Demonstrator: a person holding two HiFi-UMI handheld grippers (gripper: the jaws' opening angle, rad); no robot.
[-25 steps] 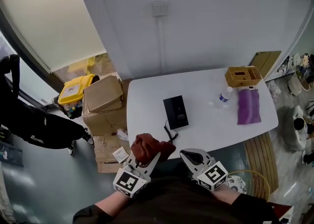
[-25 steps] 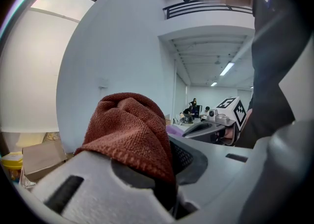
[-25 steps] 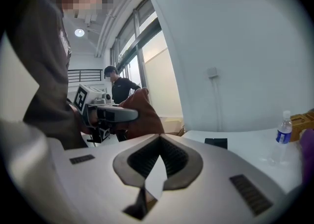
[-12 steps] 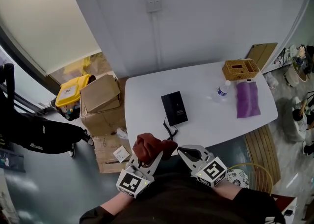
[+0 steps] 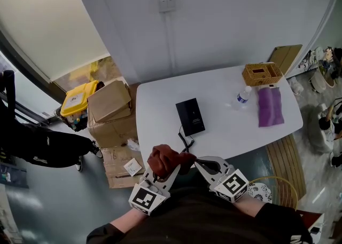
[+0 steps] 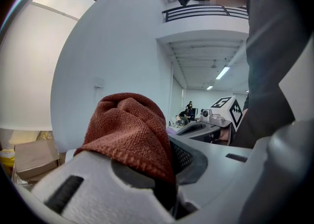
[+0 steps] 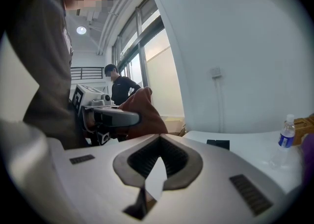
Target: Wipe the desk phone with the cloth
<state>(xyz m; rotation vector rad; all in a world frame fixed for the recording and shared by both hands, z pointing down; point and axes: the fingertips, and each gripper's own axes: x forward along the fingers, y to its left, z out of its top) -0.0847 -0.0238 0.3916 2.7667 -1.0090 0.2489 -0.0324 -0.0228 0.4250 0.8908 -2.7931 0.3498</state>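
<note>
The black desk phone (image 5: 191, 117) lies flat near the middle of the white table (image 5: 160, 114), and its cord (image 5: 185, 142) trails toward the near edge. My left gripper (image 5: 165, 166) is held close to my body, just short of that edge. It is shut on a bunched rust-red cloth (image 5: 163, 158), which bulges above the jaws in the left gripper view (image 6: 130, 125). My right gripper (image 5: 205, 164) hovers beside it, shut and empty. In the right gripper view the phone (image 7: 217, 144) shows far ahead on the table.
A water bottle (image 5: 243, 97), a wicker box (image 5: 262, 74) and a purple cloth (image 5: 270, 107) sit at the table's right end. Cardboard boxes (image 5: 109, 104) and a yellow bin (image 5: 77, 101) stand on the floor to the left. A black bag (image 5: 37, 141) lies further left.
The head view has shifted slightly. The left gripper with the cloth has edged a little toward the right gripper; both stay near the table's front edge.
</note>
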